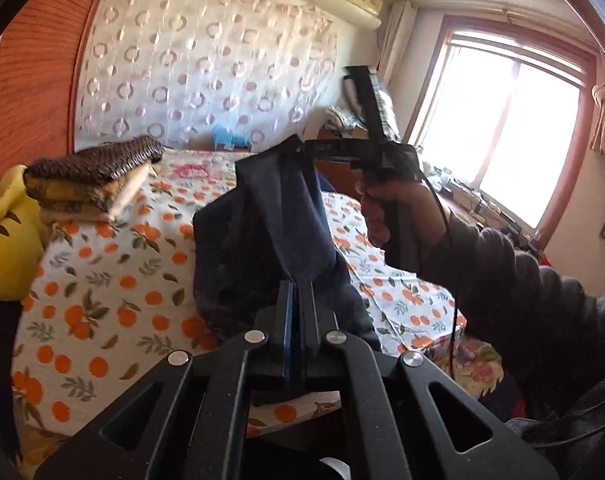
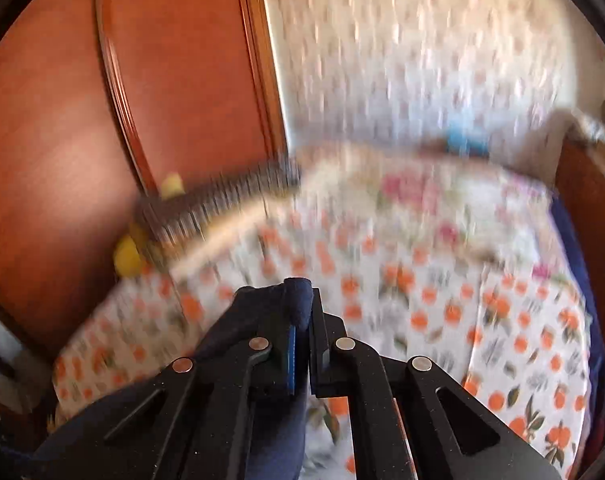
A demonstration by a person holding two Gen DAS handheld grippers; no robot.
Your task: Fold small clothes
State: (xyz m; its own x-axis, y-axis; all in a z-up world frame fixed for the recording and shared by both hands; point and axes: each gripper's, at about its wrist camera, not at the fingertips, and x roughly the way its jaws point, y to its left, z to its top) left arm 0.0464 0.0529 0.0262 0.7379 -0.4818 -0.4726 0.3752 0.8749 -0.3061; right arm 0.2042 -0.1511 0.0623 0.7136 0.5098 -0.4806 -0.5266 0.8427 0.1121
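Note:
A dark navy garment (image 1: 270, 240) hangs in the air above the bed, held at two corners. My left gripper (image 1: 298, 286) is shut on its near lower edge. My right gripper (image 1: 302, 148) is shut on its far upper corner, with the hand and dark sleeve behind it. In the right wrist view, which is blurred, the right gripper (image 2: 302, 312) pinches a roll of the navy cloth (image 2: 300, 300), and the rest of the cloth (image 2: 238, 320) drapes to the left under the fingers.
The bed has an orange-fruit print sheet (image 1: 102, 312). A stack of folded clothes (image 1: 94, 176) and a yellow plush toy (image 1: 10, 240) lie at its left. A wooden wardrobe (image 2: 82, 120) stands at the left, a window (image 1: 502, 120) at the right.

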